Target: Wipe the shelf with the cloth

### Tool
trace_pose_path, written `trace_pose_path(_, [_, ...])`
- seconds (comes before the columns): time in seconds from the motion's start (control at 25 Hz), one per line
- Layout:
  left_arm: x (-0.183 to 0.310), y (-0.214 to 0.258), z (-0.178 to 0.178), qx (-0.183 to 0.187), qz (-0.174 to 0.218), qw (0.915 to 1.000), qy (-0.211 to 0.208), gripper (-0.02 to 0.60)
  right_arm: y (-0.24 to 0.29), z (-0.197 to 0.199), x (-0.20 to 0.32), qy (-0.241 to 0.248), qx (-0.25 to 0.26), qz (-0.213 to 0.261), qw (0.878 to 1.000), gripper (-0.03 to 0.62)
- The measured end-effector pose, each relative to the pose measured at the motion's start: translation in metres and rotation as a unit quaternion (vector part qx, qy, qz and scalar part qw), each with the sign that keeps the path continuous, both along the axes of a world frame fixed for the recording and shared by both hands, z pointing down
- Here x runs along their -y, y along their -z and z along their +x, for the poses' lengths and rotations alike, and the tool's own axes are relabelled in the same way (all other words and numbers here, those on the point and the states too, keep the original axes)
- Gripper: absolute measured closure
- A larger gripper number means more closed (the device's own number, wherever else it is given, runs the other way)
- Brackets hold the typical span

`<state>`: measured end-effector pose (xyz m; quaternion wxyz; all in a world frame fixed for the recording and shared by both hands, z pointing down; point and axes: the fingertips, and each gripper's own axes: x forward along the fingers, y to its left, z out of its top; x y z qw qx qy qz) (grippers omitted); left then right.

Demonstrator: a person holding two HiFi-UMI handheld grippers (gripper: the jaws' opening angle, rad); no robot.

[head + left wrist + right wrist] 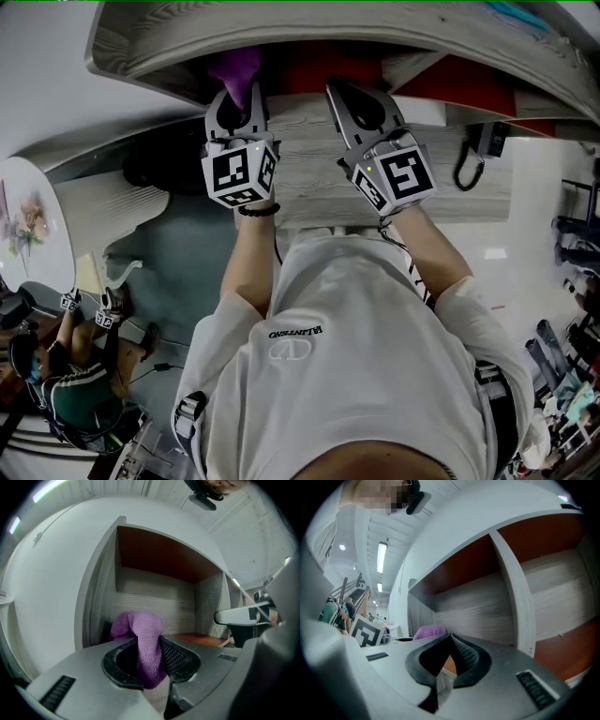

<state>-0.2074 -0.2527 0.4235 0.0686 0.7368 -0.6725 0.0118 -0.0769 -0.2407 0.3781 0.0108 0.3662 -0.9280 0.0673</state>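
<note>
A purple cloth is pinched between the jaws of my left gripper, which is shut on it. The cloth's free end bunches up ahead of the jaws, inside the left compartment of the grey wood-grain shelf. In the head view the cloth pokes up from the left gripper under the shelf's top board. My right gripper is just to the right, jaws closed to a point and holding nothing. In the right gripper view the gripper is shut and the cloth shows at left.
The shelf has a reddish-brown ceiling and floor board, and a vertical divider between compartments. A black handset hangs on the right. A second person with grippers sits at lower left.
</note>
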Motion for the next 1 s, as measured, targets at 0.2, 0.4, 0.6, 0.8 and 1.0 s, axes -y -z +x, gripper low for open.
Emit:
trace_pose_path(0.2, [0.001,0.000,0.010,-0.002,-0.001,1.0000,-0.006,0.492,0.001,0.006,-0.004,0.000,0.001,0.000,1.000,0.595])
trace_pose_path(0.4, [0.002,-0.002,0.030,-0.002,-0.002,0.9998,-0.018,0.492,0.004,0.016,-0.005,-0.002,0.004,0.001,1.000,0.595])
trace_pose_path(0.6, [0.003,-0.001,0.043,-0.003,-0.003,0.9996,-0.026,0.492,0.005,0.024,-0.007,-0.004,0.004,0.001,1.000,0.595])
trace_pose_path(0.8, [0.003,-0.001,0.050,0.001,-0.001,0.9996,-0.028,0.492,0.005,0.030,-0.010,-0.007,0.004,0.000,1.000,0.595])
trace_pose_path(1.0, [0.004,-0.001,0.060,0.006,0.001,0.9995,-0.032,0.492,0.004,0.039,-0.012,-0.009,0.003,0.000,1.000,0.595])
